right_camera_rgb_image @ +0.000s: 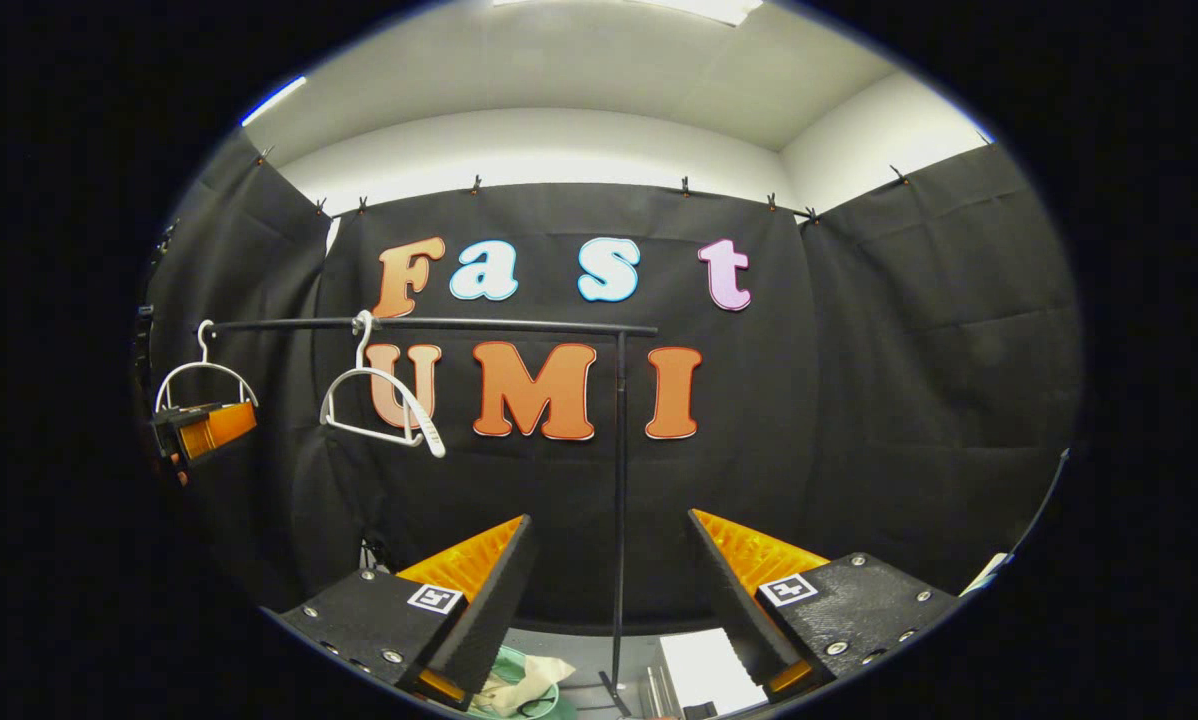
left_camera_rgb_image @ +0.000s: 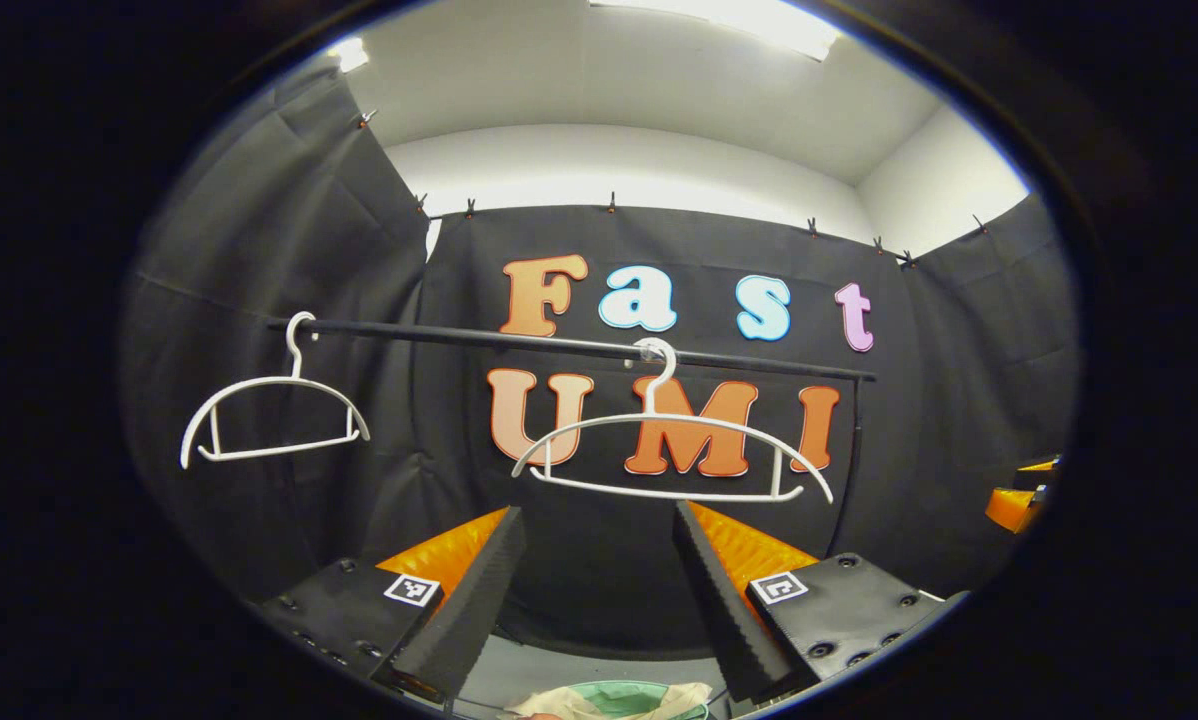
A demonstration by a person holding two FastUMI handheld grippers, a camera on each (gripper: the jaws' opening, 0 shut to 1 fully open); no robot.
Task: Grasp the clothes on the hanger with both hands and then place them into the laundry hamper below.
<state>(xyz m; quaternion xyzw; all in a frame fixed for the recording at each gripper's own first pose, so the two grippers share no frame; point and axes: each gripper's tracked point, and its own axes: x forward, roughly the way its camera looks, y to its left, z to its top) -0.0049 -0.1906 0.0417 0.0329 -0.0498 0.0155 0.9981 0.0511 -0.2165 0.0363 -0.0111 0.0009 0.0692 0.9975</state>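
Two bare white hangers hang on a black rail [left_camera_rgb_image: 559,345]: one at the left end [left_camera_rgb_image: 274,415], one near the middle [left_camera_rgb_image: 674,450]. In the right gripper view the same hangers [right_camera_rgb_image: 384,405] [right_camera_rgb_image: 204,375] hang at the rail's left part. Cream clothes [left_camera_rgb_image: 599,700] lie in a green hamper [left_camera_rgb_image: 649,692] below, seen again in the right gripper view [right_camera_rgb_image: 519,685]. My left gripper [left_camera_rgb_image: 596,510] is open and holds nothing, pointing at the middle hanger. My right gripper [right_camera_rgb_image: 609,517] is open too, with nothing between its fingers. Each gripper also appears far off in the other's view [left_camera_rgb_image: 1024,500] [right_camera_rgb_image: 204,430].
The rail's upright post [right_camera_rgb_image: 619,500] stands just ahead of the right gripper, running down to the floor. A white flat object [right_camera_rgb_image: 699,670] lies on the floor right of the hamper. Black cloth walls close the booth on three sides.
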